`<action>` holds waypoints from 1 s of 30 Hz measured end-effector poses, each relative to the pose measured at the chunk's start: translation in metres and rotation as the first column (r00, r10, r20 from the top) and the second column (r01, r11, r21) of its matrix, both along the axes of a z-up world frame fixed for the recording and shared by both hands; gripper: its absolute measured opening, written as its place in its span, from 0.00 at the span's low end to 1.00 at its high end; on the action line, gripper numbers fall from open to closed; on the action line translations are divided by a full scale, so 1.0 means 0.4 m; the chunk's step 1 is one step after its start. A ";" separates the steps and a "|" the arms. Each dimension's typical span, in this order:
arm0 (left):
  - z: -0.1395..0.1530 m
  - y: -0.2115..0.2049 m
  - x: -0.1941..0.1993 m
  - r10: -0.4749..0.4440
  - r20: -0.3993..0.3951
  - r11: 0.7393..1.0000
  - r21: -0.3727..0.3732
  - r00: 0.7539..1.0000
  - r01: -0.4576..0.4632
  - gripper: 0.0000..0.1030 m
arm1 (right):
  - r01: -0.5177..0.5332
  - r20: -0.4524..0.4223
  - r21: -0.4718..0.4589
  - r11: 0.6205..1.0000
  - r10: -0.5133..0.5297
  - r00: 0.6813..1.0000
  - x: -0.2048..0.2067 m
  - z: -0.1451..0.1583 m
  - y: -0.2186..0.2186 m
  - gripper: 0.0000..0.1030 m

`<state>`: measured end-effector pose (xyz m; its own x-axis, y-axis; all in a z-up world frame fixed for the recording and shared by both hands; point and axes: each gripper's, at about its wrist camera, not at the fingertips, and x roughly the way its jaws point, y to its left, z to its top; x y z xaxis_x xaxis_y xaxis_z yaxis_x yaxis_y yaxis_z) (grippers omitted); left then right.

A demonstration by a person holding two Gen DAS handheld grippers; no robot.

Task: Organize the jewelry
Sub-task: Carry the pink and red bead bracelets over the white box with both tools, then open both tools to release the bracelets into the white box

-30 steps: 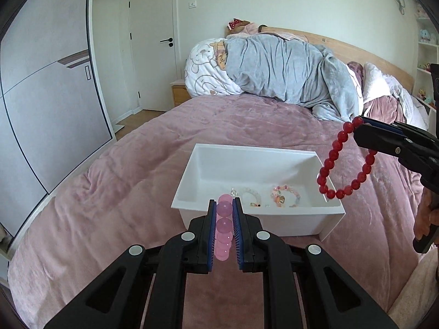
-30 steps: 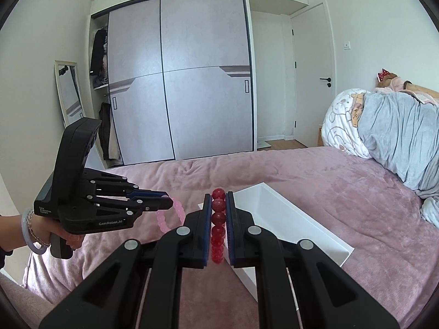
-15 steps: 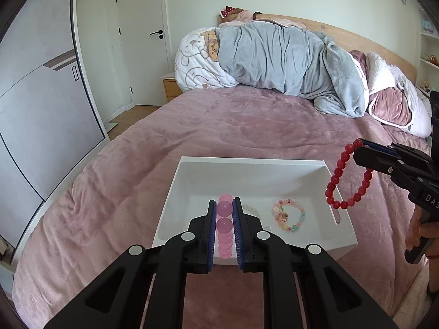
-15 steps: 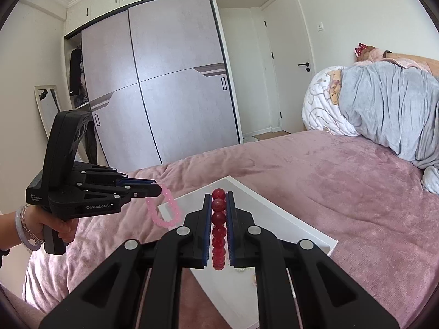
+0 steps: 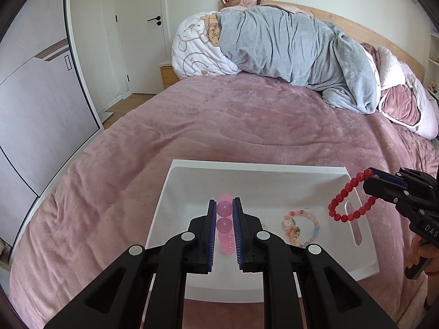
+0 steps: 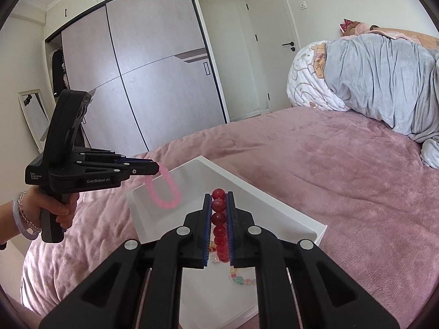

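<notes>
both bracelets hang over the white tray (image 5: 164, 200) on the bed: left gripper (image 5: 224, 213) clamps the pink bracelet (image 6: 164, 189) above the near-left part, right gripper (image 6: 218, 205) clamps the red bracelet (image 5: 348, 200) by the slotted end (a multicolored bracelet (image 5: 300, 227) lies below).

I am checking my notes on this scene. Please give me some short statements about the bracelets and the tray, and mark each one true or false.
1. The left gripper holds a pink bracelet. True.
2. The right gripper is open. False: it is shut on a red bracelet.
3. The tray is white. True.
4. The tray holds nothing. False: a multicolour bracelet lies in it.
5. The tray stands on a wooden floor. False: it stands on the pink bed.
</notes>
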<state>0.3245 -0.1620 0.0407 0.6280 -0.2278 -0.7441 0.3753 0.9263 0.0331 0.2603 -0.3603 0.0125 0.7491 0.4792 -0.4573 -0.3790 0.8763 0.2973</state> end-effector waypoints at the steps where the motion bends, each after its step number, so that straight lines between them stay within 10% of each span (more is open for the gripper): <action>1: -0.010 -0.001 0.010 -0.001 -0.006 1.000 0.005 1.000 0.001 0.16 | -0.003 -0.011 -0.001 1.000 0.003 1.000 0.007 -0.008 0.002 0.10; 26: -0.190 -0.055 0.121 0.001 -0.102 0.996 0.091 0.995 0.008 0.17 | -0.046 -0.150 -0.048 0.998 0.038 0.988 0.075 -0.154 0.047 0.12; 30: -0.173 -0.057 0.111 0.007 -0.063 0.997 0.072 0.998 -0.003 0.29 | -0.044 -0.141 -0.047 0.998 0.037 0.989 0.074 -0.153 0.048 0.29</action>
